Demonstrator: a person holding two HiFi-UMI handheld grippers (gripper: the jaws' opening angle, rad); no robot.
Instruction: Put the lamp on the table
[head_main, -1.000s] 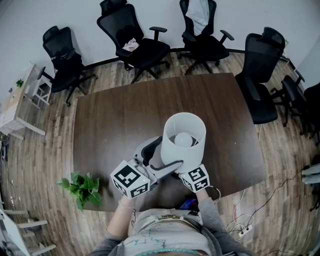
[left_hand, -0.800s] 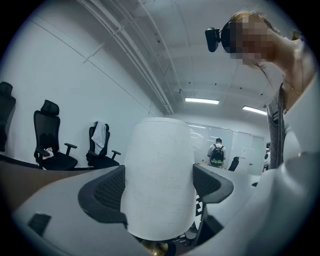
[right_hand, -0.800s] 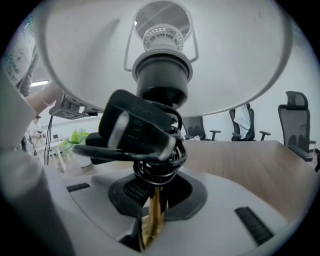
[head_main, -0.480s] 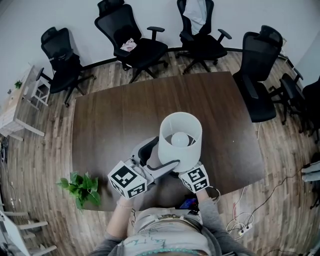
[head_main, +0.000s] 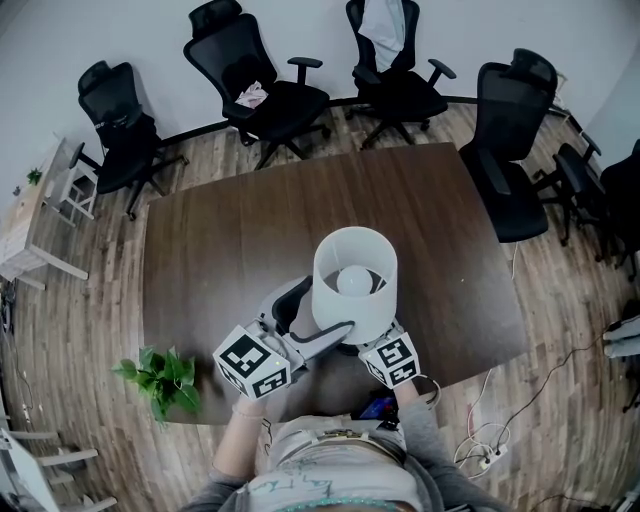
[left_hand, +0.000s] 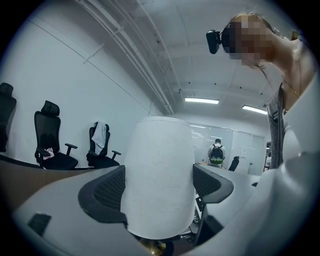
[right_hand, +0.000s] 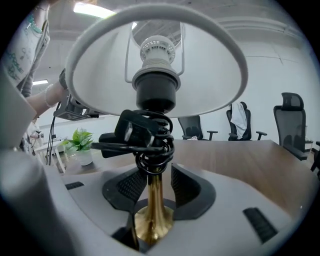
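Left tool (left_hand: 159, 182) clamped across white cylindrical lampshade (head_main: 355, 270). Right tool (right_hand: 154, 182) just opening, loose around brass lamp stem (right_hand: 152, 200) above dark wooden counter (head_main: 220, 240).

You're in an office meeting room: a big dark table (head_main: 230, 250) fills the middle, black swivel chairs (head_main: 255, 85) line the white wall on a wood floor (head_main: 90, 330), and ceiling strip lights (left_hand: 201, 100) shine above glass partitions (left_hand: 240, 145).
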